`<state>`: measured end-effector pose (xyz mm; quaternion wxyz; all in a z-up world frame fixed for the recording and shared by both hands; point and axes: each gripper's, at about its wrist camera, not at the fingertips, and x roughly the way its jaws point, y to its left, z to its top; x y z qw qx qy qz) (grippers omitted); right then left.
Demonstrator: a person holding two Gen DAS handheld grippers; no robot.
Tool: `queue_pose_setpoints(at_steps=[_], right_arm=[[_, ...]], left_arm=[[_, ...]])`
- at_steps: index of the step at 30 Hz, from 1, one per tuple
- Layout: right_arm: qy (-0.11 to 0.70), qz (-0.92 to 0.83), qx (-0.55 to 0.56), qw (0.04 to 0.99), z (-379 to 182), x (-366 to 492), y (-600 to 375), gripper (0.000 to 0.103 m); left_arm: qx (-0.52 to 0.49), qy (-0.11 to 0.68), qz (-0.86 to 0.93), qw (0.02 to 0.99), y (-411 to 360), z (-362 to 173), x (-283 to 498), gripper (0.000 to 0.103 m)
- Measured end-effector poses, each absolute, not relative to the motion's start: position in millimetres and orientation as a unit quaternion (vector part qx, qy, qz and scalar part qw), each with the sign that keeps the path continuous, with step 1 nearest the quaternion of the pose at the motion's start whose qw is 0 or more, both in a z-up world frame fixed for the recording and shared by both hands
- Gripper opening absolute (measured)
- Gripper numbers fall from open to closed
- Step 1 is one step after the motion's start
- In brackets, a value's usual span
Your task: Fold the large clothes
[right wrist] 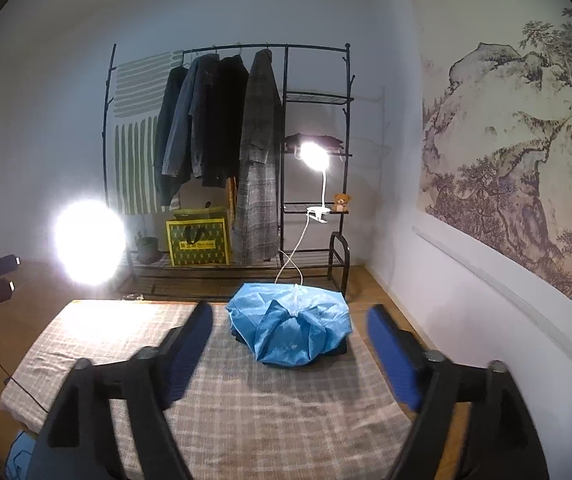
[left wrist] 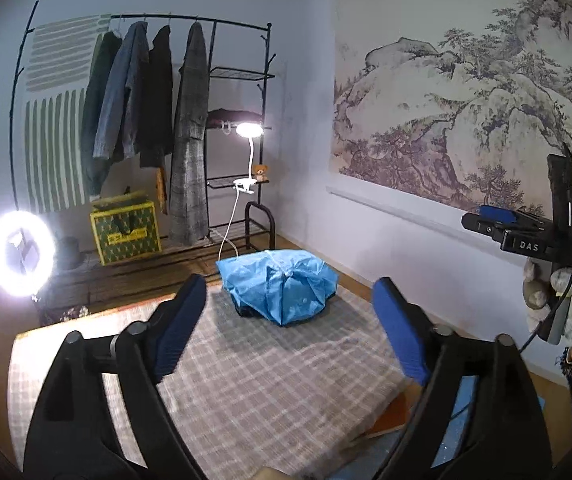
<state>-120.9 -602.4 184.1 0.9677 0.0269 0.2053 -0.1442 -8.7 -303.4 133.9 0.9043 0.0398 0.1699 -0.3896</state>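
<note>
While both held clear above the checked cloth [right wrist: 246,412], left claw [left wrist: 286,328] and right claw [right wrist: 289,352] spread wide, gripping nothing. Blue garment [right wrist: 289,328] bundled compact at far edge: fits fold complete or pending.

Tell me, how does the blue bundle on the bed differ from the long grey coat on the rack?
The blue bundle lies folded in a compact heap on the checked bed cover; the grey coat hangs full length from the clothes rack. The bundle is bright, plain blue with a slight sheen, while the coat is dull grey with a faint check. Neither tool touches either one; both are open.
</note>
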Motion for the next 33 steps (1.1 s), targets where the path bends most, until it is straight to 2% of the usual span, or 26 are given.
queue_pose_setpoints(at_steps=[3,4,17,33], right_arm=[[0.212,-0.153,0.024,0.965,172,-123,-596,0.095],[0.213,-0.158,0.023,0.964,169,-123,-594,0.103],[0.216,-0.182,0.045,0.958,142,-136,-585,0.103],[0.240,-0.189,0.061,0.950,99,-126,-576,0.103]], left_arm=[[0.037,0.169,-0.381,0.908,-299,124,-15,0.101],[0.034,0.170,-0.380,0.909,-297,120,-18,0.102],[0.022,0.230,-0.339,0.912,-290,86,-20,0.103],[0.045,0.249,-0.324,0.911,-292,46,-15,0.103]])
